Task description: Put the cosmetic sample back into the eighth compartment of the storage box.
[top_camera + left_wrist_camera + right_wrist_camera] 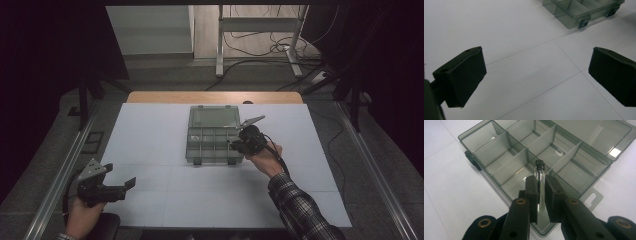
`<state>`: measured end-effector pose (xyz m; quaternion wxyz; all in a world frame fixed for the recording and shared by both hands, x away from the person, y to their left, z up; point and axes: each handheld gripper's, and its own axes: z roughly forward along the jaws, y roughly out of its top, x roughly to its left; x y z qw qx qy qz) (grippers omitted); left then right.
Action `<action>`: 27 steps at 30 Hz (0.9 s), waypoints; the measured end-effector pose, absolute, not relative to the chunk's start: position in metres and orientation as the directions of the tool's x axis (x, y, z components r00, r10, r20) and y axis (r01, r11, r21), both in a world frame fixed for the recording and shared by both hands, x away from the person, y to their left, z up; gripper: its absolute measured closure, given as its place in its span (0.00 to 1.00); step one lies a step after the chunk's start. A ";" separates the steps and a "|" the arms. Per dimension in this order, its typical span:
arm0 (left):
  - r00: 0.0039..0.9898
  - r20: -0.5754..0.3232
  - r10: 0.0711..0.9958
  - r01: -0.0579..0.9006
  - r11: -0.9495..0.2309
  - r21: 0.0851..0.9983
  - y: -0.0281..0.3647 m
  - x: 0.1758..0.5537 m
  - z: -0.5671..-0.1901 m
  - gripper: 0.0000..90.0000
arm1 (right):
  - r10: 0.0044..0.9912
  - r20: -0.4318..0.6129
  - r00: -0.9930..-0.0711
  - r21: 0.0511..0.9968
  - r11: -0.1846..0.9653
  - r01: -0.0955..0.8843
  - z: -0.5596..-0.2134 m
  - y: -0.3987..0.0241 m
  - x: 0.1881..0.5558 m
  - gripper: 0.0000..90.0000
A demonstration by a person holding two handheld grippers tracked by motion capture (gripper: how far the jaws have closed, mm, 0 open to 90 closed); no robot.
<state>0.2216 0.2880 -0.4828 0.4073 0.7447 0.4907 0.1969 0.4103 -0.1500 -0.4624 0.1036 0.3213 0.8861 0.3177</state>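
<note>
left tool (131,183) spread, low over table (150,140) | right tool (542,195) pinching vial (540,176) above organizer box (499,152)

White table top (150,150), grey floor (165,75), metal frame legs (219,45), loose cables (260,47)

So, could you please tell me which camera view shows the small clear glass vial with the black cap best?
The right gripper view: the small clear glass vial with the black cap sits close up, clamped in the right hand-held gripper over the smoky transparent plastic compartment box. In the high view it is too small to tell. The left gripper view catches just the box's corner.
</note>
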 end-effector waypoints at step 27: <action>0.445 -0.105 0.890 0.570 -0.191 0.799 0.288 0.222 -0.483 0.02 | 0.658 0.004 -0.753 0.596 0.603 0.530 -0.478 -0.154 0.414 0.90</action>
